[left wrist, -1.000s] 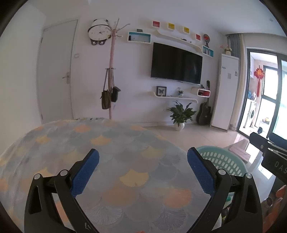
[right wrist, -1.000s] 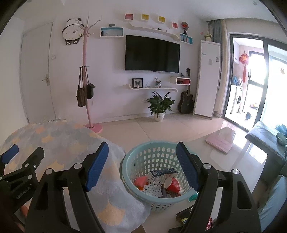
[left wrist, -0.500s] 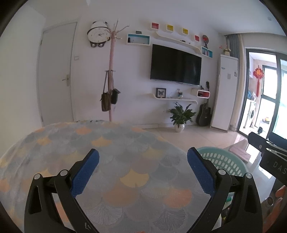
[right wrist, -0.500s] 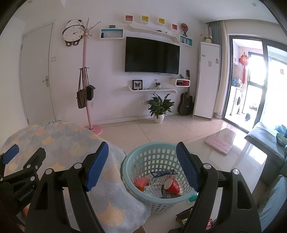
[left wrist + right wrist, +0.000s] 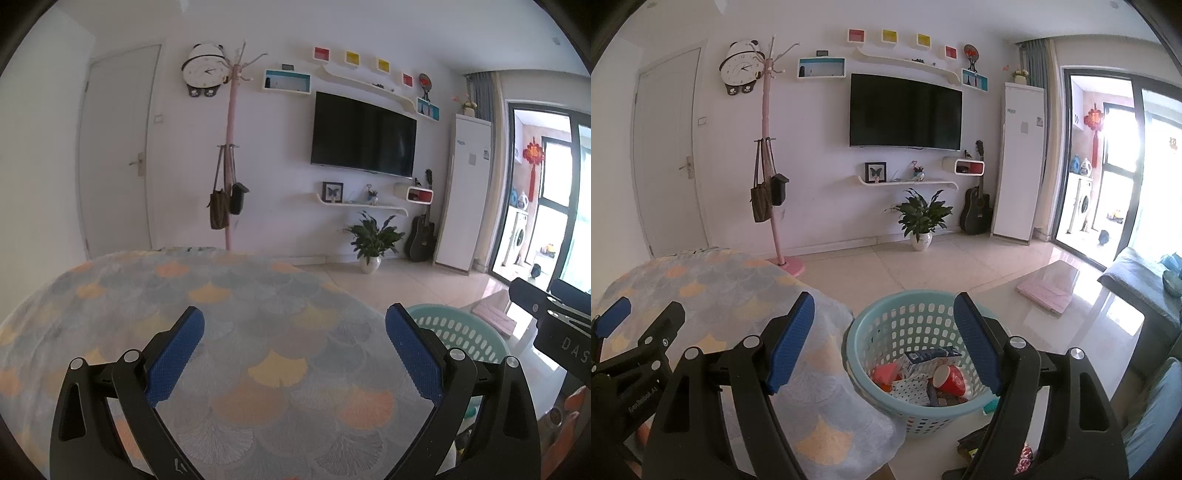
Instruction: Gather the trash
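A light teal perforated basket [image 5: 886, 325] stands on the floor beside the table; it also shows in the left wrist view [image 5: 454, 325]. It holds trash: a red cup [image 5: 951, 378], a blue and white carton [image 5: 929, 356], a red wrapper [image 5: 884, 371] and dotted paper [image 5: 910, 389]. My right gripper [image 5: 884, 341] is open and empty, held above the basket's near rim. My left gripper [image 5: 293, 352] is open and empty above the cloth-covered table [image 5: 221, 332].
The table cloth [image 5: 720, 295] has a fan pattern in grey, orange and yellow. A pink coat stand [image 5: 772, 184], a potted plant [image 5: 921, 218] and a guitar [image 5: 977, 206] stand at the far wall. A glass coffee table [image 5: 1067, 306] with a pink pad lies right. Small items [image 5: 975, 443] lie on the floor by the basket.
Both cameras have tilted slightly so the room sits a little lower in view. Both grippers stay open and empty; the basket contents have not changed.
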Demonstrator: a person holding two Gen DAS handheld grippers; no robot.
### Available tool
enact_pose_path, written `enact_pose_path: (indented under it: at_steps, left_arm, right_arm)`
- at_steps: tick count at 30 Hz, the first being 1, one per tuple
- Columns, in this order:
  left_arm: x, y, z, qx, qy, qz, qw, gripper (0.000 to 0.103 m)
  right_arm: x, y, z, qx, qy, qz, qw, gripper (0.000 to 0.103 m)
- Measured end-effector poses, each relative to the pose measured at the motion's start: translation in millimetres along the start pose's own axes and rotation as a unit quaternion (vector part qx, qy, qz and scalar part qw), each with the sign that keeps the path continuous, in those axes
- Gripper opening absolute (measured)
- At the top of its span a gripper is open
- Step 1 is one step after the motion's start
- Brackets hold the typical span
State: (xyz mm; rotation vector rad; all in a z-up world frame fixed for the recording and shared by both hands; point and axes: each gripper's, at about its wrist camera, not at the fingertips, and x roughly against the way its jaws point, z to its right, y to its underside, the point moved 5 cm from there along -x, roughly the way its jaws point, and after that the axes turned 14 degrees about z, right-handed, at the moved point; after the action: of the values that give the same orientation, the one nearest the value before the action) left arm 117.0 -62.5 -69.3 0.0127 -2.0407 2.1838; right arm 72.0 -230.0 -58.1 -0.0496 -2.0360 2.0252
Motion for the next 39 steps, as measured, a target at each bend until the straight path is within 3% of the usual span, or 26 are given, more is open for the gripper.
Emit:
enact_pose_path:
  at_steps: [39]
  left_arm:
    - [4.5, 4.1, 10.8, -0.001, 0.005, -0.005, 1.0000, 0.095]
  right_arm:
    - [0.3, -1.2, 5.4, -0.005, -0.004, 0.007, 1.000, 0.074]
